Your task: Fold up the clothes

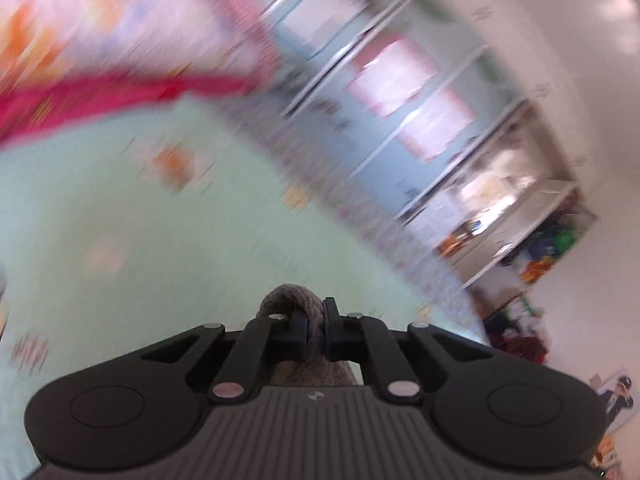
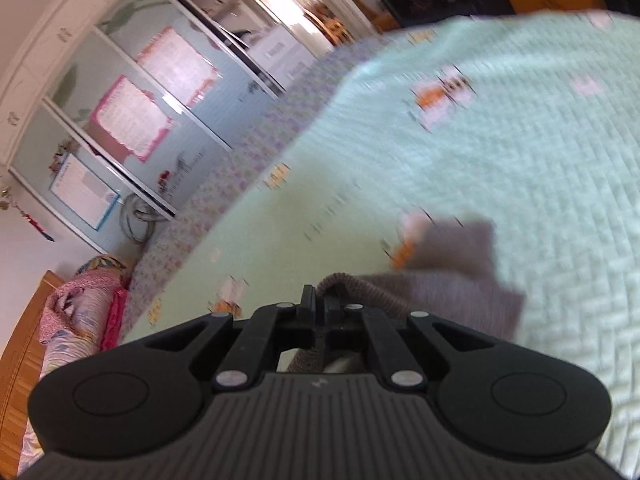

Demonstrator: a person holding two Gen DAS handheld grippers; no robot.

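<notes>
- Grey knitted cloth, seemingly a garment (image 2: 448, 280), is pinched at an edge by each claw, so that it can be carried between the two.
- In the left wrist view the left gripper (image 1: 316, 326) is closed on a bunched fold of the garment (image 1: 294, 304), which humps up between and above the two fingers.
- In the right wrist view the right gripper (image 2: 320, 312) is likewise clamped on a rolled edge of the knit; the fingers stand nearly together with only cloth between them.
- From the right claw the garment trails away to the right, and a squarish flap is seen over the pale green quilt (image 2: 520, 152) of a bed. Whether that flap rests on the quilt or hangs just above it cannot be told through the blur.
- Both views are smeared, so quick motion is judged likely.
- A two-point grip at one edge is judged to suit either spreading the piece flat or bringing one edge over for a fold; which of the two is in hand is not settled.
- A pink blanket (image 1: 100, 100) and patterned bedding are bunched at the far edge of the bed, and cupboard doors (image 2: 132, 120) with pink-framed sheets stand beyond.
</notes>
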